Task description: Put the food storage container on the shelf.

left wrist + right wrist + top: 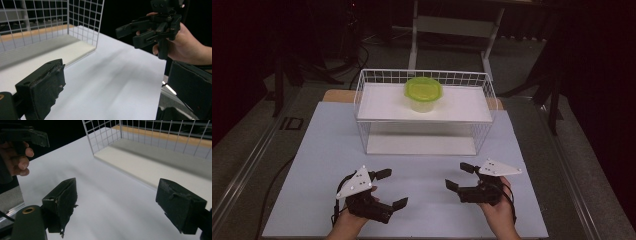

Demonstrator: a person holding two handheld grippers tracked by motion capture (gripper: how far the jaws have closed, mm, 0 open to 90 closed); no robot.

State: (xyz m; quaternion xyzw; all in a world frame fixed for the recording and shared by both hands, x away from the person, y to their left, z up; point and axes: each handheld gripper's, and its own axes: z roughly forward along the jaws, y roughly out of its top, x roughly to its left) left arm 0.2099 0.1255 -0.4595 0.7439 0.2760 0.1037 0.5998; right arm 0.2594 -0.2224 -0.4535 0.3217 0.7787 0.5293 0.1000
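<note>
A clear tub with a green lid [423, 93] stands on the upper shelf of a white wire rack [362, 105] at the back of the table. My left gripper [393, 188] is held low near the front edge, open and holding nothing. My right gripper [458, 176] sits level with it to the right, also open and holding nothing. In the left gripper view my own jaws stand wide apart over bare tabletop [112, 82], and the right gripper [147, 28] shows farther off in a hand. The right gripper view shows spread jaws and the rack's lower board [150, 165] ahead.
The white tabletop [422, 165] spans the space between the grippers and the rack. The rack's wire corner [96, 30] rises close to the left gripper's line of sight. Beyond the table lie dark floor, cables and a desk frame [452, 25].
</note>
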